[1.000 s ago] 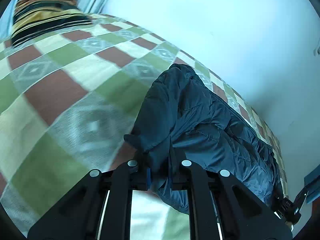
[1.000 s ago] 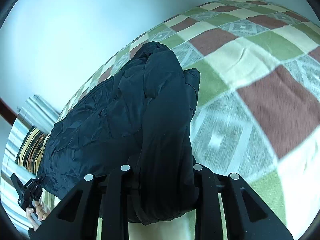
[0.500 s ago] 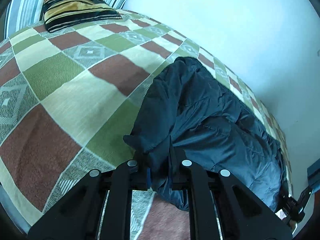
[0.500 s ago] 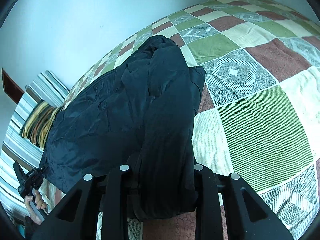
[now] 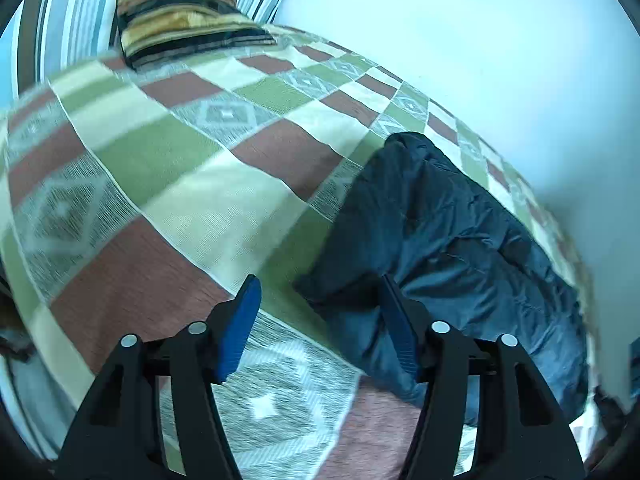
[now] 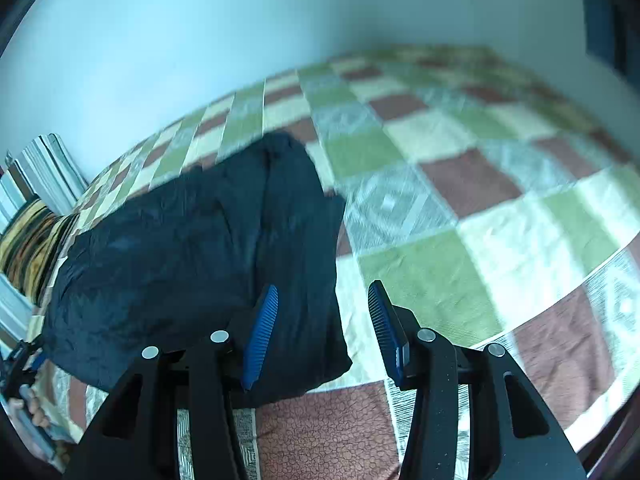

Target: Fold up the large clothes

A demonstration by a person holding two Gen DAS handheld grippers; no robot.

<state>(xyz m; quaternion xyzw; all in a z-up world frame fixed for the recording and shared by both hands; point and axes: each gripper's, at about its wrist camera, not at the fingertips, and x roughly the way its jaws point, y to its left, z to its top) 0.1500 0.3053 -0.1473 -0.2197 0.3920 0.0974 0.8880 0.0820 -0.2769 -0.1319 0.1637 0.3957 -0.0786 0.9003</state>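
A: What is the left gripper doing?

B: Its jaws are standing spread, and they have just been opening. A corner of the dark blue jacket is lying between the blue pads, but the pads are not pressing on it. The cloth is resting loose on the checked bedspread.

A: And the right gripper?

B: Its jaws have also just been opening and are now standing apart. The near right edge of the jacket is sitting just past its left pad; the right pad is hanging over bare bedspread. Nothing is being pinched.

A: Where is the jacket lying?

B: It is lying folded into a long bundle on the bed, running along the far side close to the pale wall. In the left wrist view it is filling the right half; in the right wrist view it is filling the left half.

A: Anything else showing?

B: A striped cushion is sitting at the head of the bed, well apart from the jacket. At the lower left edge of the right wrist view, a person's fingers are showing beside the other tool, though that corner is blurring.
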